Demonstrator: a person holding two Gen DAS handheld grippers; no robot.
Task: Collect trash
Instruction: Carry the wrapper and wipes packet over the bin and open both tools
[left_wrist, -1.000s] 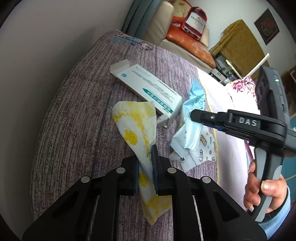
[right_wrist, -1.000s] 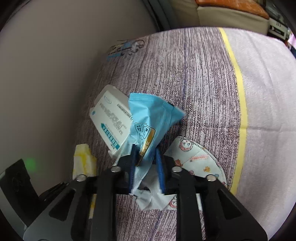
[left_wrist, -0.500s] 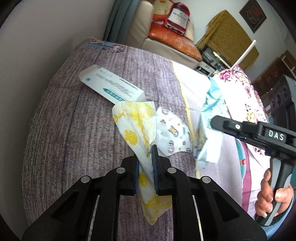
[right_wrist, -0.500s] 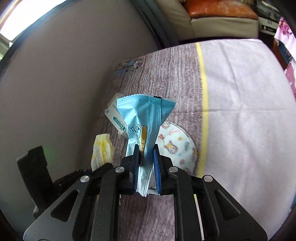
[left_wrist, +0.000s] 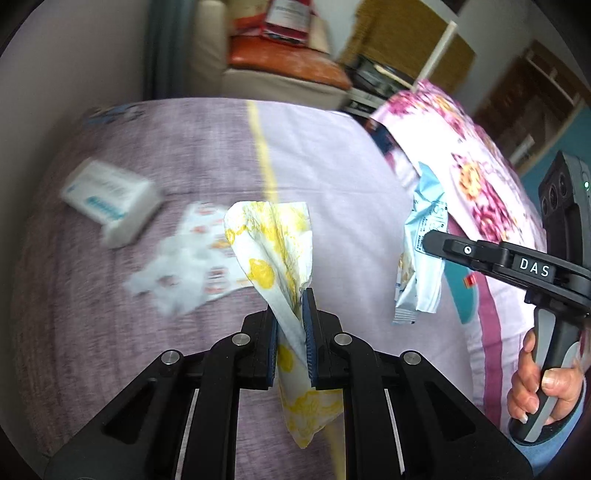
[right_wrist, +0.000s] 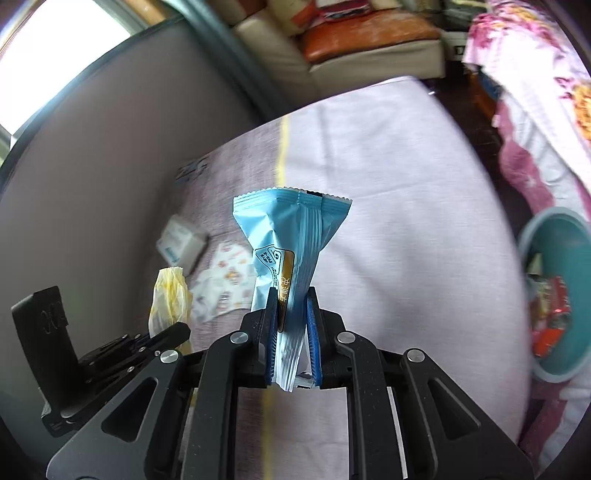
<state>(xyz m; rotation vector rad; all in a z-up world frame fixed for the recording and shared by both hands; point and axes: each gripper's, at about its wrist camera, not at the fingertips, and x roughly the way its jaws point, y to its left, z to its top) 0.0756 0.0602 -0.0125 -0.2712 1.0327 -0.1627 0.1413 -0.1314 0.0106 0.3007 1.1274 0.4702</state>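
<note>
I am holding a blue wrapper (right_wrist: 291, 254) clamped in my right gripper (right_wrist: 291, 332) and a yellow napkin (left_wrist: 275, 254) clamped in my left gripper (left_wrist: 290, 343), with the teal bin (right_wrist: 554, 229) lying off to the right, nearer my right gripper.

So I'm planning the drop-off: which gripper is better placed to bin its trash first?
Probably the right gripper: it holds the light blue plastic snack wrapper, and the teal round bin lies on its right. The left gripper, holding the yellow-printed paper wrapper, is farther away.

Home bedroom: bed (left_wrist: 351, 177), cushioned sofa (right_wrist: 369, 44)

Glossy plastic blue wrapper (right_wrist: 291, 236), crumpled paper napkin (left_wrist: 273, 243), matt woven bedspread (left_wrist: 332, 155).
</note>
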